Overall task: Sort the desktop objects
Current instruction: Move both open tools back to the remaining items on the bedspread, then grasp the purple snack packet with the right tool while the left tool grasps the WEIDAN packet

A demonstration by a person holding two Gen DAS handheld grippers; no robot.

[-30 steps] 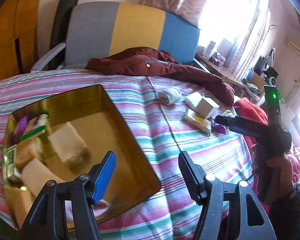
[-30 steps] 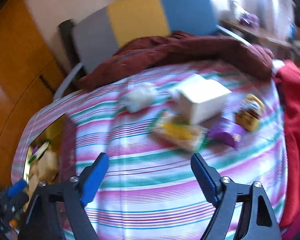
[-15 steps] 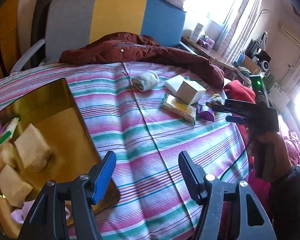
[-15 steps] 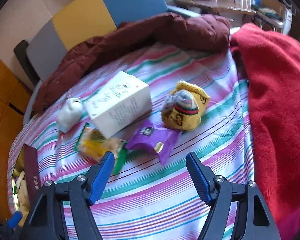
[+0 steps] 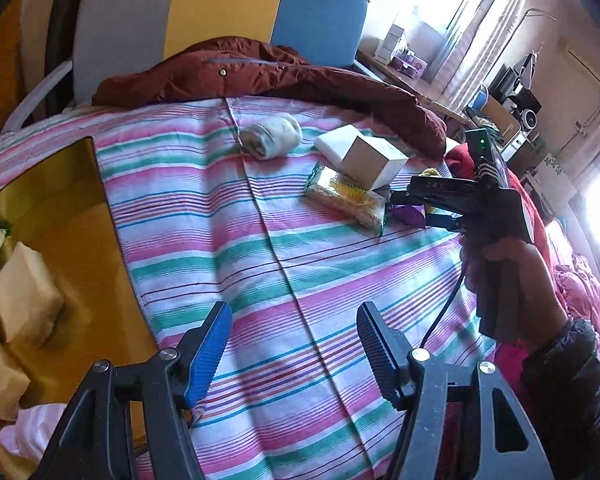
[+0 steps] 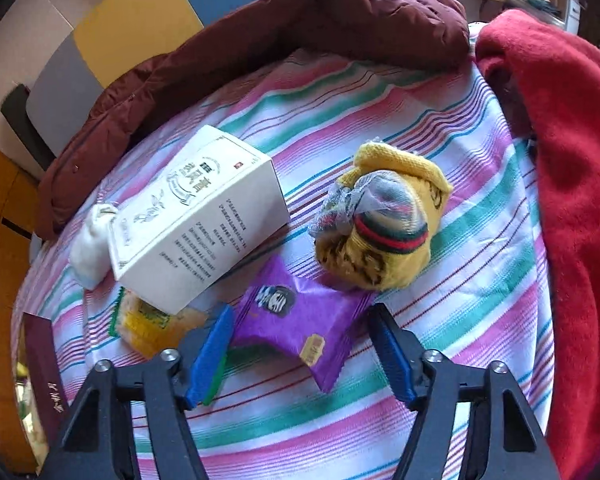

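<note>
Striped bedsheet [image 5: 284, 248] in pink, green and white serves as our work surface, with a maroon jacket [image 5: 268, 76] along its far edge and a red blanket [image 6: 572, 184] at the right.

Hidden or unclear: the gold tin [image 5: 72, 216] is cut off by the left edge of the left wrist view, so we cannot count all it holds; we make out three pale foam-like blocks [image 5: 24, 292], part of a green-and-white packet and a bit of pink cloth. The yellow snack packet [image 6: 152, 320] is partly under the white box [image 6: 196, 216]. In the left wrist view the right gripper [image 5: 416, 208] covers most of the purple packet [image 6: 300, 320]. A maroon booklet [image 6: 44, 364] is only partly visible at the tin's rim.

Counted on the sheet: one white box, one yellow snack packet, one purple packet, one yellow sock bundle [image 6: 384, 232] with grey mesh on top, one rolled white sock [image 5: 270, 140].

Left gripper [image 5: 294, 344] hangs over bare sheet beside the tin, jaws spread, nothing between them. Right gripper [image 6: 302, 354], jaws spread wide, straddles the near end of the purple packet, which lies flat between the blue pads [image 6: 210, 356]; we cannot tell whether they touch it.
</note>
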